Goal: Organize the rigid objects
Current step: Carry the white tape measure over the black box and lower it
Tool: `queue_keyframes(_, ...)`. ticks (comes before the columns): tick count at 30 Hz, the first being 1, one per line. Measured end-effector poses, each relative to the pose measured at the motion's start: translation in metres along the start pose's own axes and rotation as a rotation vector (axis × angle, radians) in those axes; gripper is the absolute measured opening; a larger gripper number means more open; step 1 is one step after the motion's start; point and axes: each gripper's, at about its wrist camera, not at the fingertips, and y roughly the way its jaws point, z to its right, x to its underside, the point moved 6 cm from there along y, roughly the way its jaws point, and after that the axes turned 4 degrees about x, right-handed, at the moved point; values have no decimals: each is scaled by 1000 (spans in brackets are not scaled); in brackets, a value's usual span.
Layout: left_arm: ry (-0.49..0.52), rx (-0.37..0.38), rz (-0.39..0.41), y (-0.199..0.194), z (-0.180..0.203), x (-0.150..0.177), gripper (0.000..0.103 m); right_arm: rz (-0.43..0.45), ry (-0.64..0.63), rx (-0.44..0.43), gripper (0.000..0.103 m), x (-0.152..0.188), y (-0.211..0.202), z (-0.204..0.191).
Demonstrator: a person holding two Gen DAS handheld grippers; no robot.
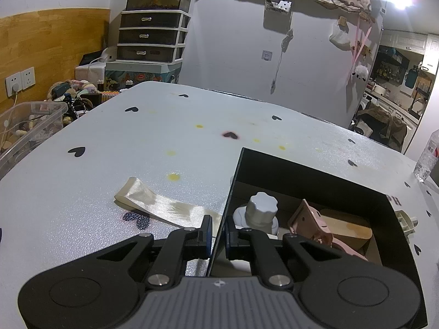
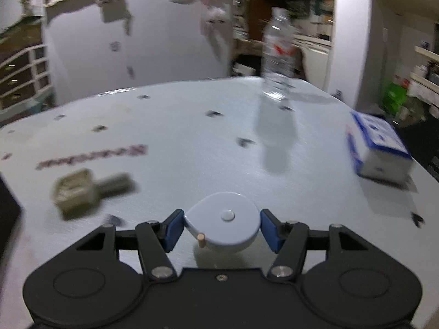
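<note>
My left gripper is shut on the left wall of a black open box, one finger inside and one outside. In the box lie a white knobbed object, a pink object and a tan wooden piece. My right gripper is shut on a pale blue teardrop-shaped tape measure and holds it just above the table. A grey-green knob-like part lies on the table to its left; the same part pokes out beside the box in the left wrist view.
A cream ribbon and a small beaded piece lie left of the box. A clear water bottle stands at the far side of the table. A blue-and-white carton sits at the right edge. A clear bin stands off the left edge.
</note>
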Motion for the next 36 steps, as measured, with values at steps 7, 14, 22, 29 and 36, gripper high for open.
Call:
queue_keyframes(7, -1, -1, 0, 1, 0, -1, 9, 74, -127, -282, 61, -24, -25, -87)
queue_keyframes(14, -5, 4, 3, 2, -2, -2, 9, 110, -302, -570, 61, -34, -57, -183)
queue_keyframes(22, -10, 16, 8, 1, 1, 1, 9, -21, -413, -829, 61, -21, -77, -264)
queue_keyframes(29, -18, 33, 9, 2, -1, 2, 9, -134, -473, -858, 61, -1, -72, -303)
queue_keyframes(36, -21, 43, 8, 3, -1, 3, 8, -212, -463, -836, 62, 9, -60, -311)
